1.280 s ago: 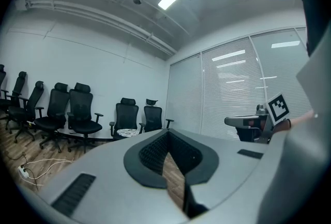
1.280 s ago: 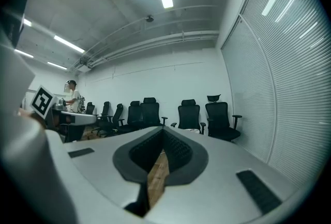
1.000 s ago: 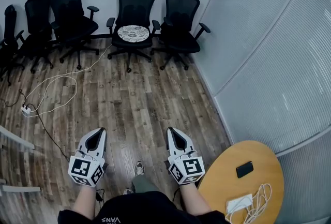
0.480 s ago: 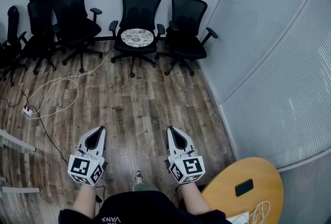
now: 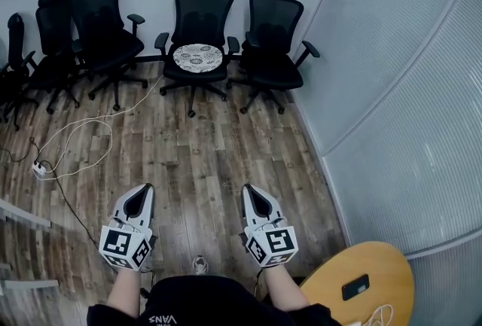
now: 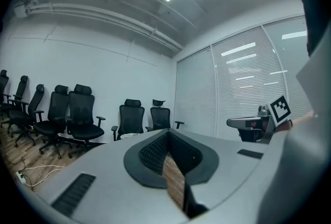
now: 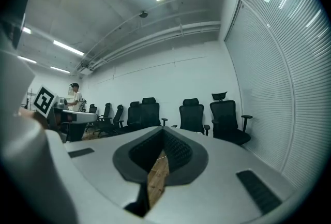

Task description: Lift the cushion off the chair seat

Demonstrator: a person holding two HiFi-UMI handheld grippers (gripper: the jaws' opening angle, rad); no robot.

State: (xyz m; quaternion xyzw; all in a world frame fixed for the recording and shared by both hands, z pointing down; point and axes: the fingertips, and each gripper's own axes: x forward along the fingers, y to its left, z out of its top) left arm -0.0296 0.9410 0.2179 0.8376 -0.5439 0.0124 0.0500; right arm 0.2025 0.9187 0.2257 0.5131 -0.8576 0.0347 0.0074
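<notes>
A round, pale patterned cushion (image 5: pixel 198 56) lies on the seat of a black office chair (image 5: pixel 199 16) against the far wall, in the middle of a row of chairs. In the head view my left gripper (image 5: pixel 141 191) and right gripper (image 5: pixel 250 190) are held side by side low in the frame, well short of the chair, both shut and empty, pointing level toward it. The same chair (image 6: pixel 130 119) shows small in the left gripper view, and it appears in the right gripper view as the chair (image 7: pixel 192 116) too.
Several black office chairs (image 5: pixel 276 38) line the wall. A white cable and power strip (image 5: pixel 39 167) lie on the wood floor at the left. A glass partition with blinds (image 5: pixel 399 91) runs along the right. A round wooden table (image 5: pixel 367 283) with a phone sits at the lower right.
The chairs and cushion sit slightly lower and larger in the head view, and the round table has slid down toward the corner. Both grippers keep their place in the frame, still shut.
</notes>
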